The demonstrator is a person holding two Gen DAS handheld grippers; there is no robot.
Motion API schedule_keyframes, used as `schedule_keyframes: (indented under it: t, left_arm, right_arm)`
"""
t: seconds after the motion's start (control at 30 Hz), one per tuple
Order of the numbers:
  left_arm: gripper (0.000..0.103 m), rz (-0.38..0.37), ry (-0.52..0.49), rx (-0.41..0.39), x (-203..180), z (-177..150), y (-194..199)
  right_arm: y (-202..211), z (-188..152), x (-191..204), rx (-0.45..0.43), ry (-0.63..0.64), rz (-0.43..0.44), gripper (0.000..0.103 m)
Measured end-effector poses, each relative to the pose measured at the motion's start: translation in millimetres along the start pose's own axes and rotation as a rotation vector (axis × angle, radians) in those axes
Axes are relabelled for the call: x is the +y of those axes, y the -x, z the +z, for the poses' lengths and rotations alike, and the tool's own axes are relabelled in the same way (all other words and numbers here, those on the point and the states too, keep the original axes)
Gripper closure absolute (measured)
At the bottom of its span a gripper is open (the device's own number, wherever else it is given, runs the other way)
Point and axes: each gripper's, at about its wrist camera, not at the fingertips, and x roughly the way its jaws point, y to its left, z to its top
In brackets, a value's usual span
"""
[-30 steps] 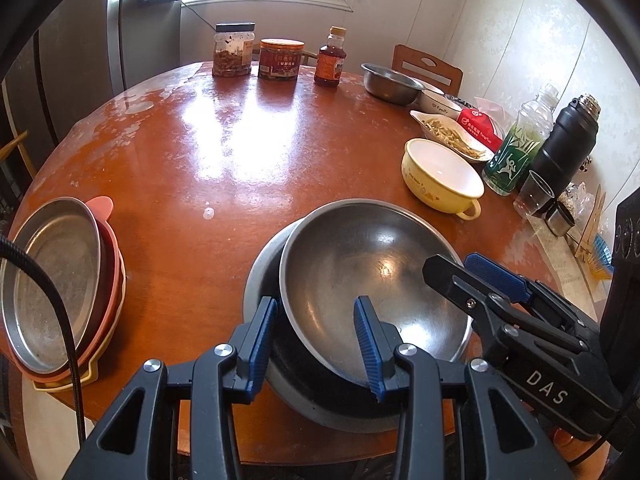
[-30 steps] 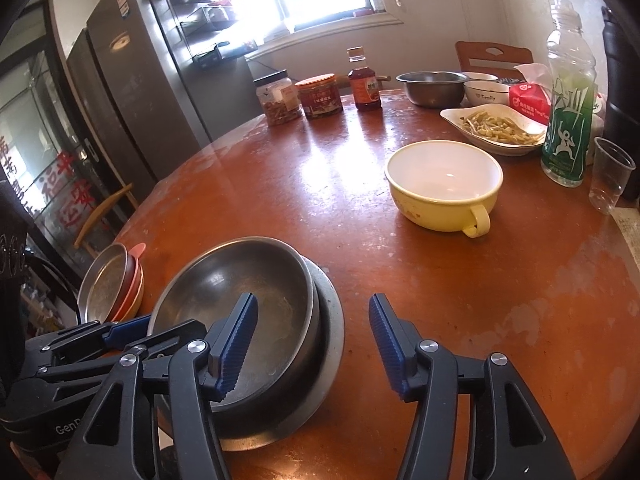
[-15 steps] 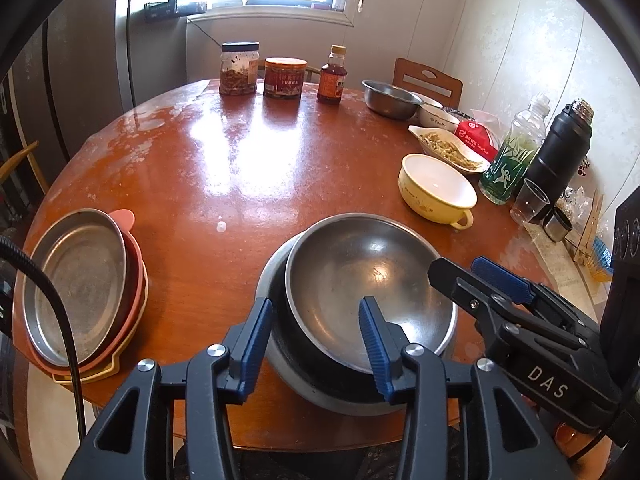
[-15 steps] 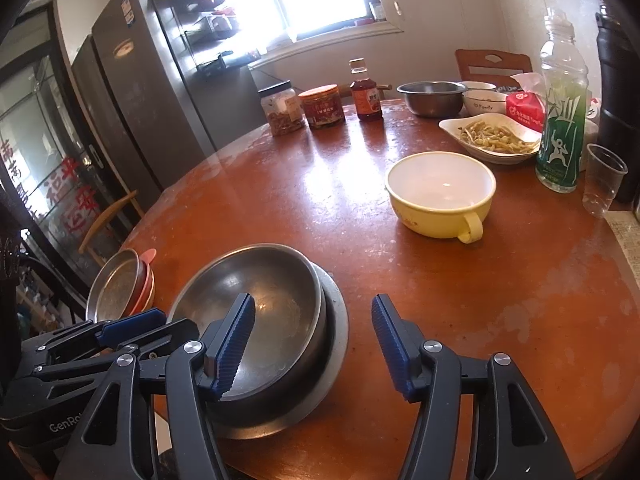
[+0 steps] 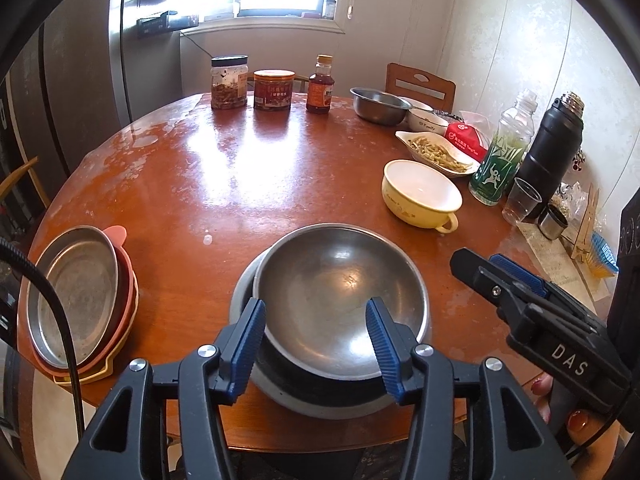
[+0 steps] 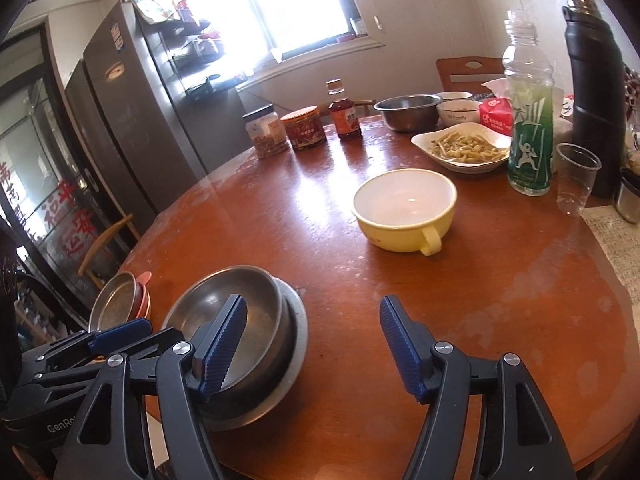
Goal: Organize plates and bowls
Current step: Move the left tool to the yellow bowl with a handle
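Observation:
A steel bowl (image 5: pixel 340 292) sits nested in a wider grey bowl (image 5: pixel 244 300) at the near table edge; the pair also shows in the right wrist view (image 6: pixel 244 320). My left gripper (image 5: pixel 316 344) is open and empty, held just above the steel bowl's near rim. My right gripper (image 6: pixel 312 344) is open and empty, to the right of the bowls above bare table; it shows in the left wrist view (image 5: pixel 520 292). A yellow handled bowl (image 6: pixel 404 208) stands mid-right. A stack of plates (image 5: pixel 80 296), steel one on top, lies at the left edge.
At the far side stand jars (image 5: pixel 229 82), a sauce bottle (image 5: pixel 319 86), a steel bowl (image 5: pixel 378 106) and a dish of food (image 5: pixel 436 152). A green bottle (image 6: pixel 528 120), black flask (image 6: pixel 596 92) and plastic cup (image 6: pixel 576 184) crowd the right edge. Chairs and a fridge surround the table.
Both grippers have pulled back and up from the nested bowls, so more of the table shows. The left jaws have opened wider. The bowls have not moved.

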Motion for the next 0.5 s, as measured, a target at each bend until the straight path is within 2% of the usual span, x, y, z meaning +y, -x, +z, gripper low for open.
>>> schedule_keyframes:
  t: [0.3, 0.5]
  left_arm:
    - [0.051, -0.007, -0.04, 0.012, -32, 16, -12]
    - [0.051, -0.02, -0.043, 0.025, -53, 34, -31]
  right_arm:
    - [12, 9, -31, -0.035, -0.045, -0.008, 0.031]
    - [10, 24, -59, -0.055, -0.076, -0.05, 0.031]
